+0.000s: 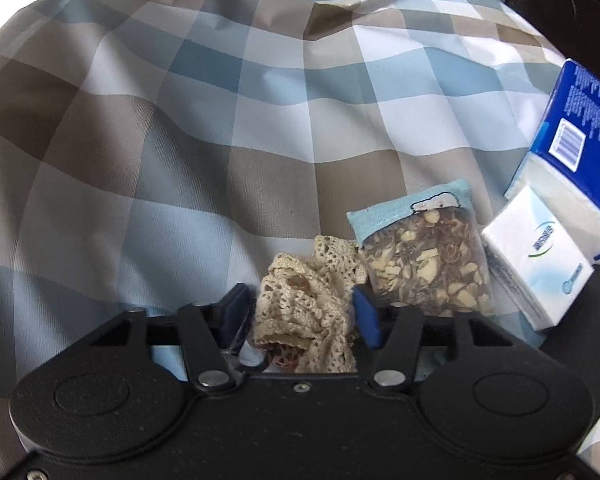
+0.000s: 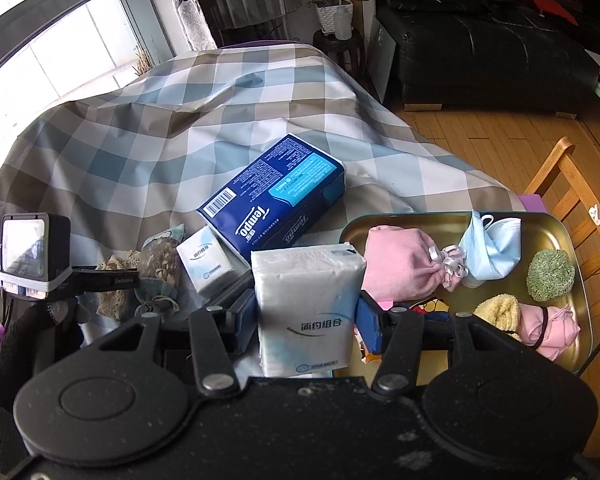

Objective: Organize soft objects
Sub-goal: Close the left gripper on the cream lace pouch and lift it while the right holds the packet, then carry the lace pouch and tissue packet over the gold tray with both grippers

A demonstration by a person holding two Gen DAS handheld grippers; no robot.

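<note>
A: Left gripper (image 1: pixel 304 312) has its blue pads either side of the cream lace cloth (image 1: pixel 308 304), and the bunched lace fills the gap from pad to pad, so I read it as pinched. It sits on the checked tablecloth (image 1: pixel 180 140), just left of the dried-flower sachet (image 1: pixel 424 256).

B: And the other one?

A: Right gripper (image 2: pixel 306 320) is clamped on the white tissue pack (image 2: pixel 306 304), pads pressed on both side faces. The pack stands upright between the jaws, long axis running away from the camera, printed label facing it.

B: Where is it relative to the tray?

A: At the left edge of the gold metal tray (image 2: pixel 556 224), apparently above the tablecloth rather than inside. The tray already holds a pink drawstring pouch (image 2: pixel 404 264), a blue face mask (image 2: pixel 488 248), a green scrubber (image 2: pixel 550 270) and a yellow cloth (image 2: pixel 498 312). The blue Tempo tissue pack (image 2: pixel 276 196) and a small white tissue pack (image 2: pixel 206 262) remain on the cloth.

B: So which step?

A: Carrying, I'd judge. Next the pack must travel right over the rim and come down in the bare patch of tray, probably laid flat to fit, before the jaws release.
</note>
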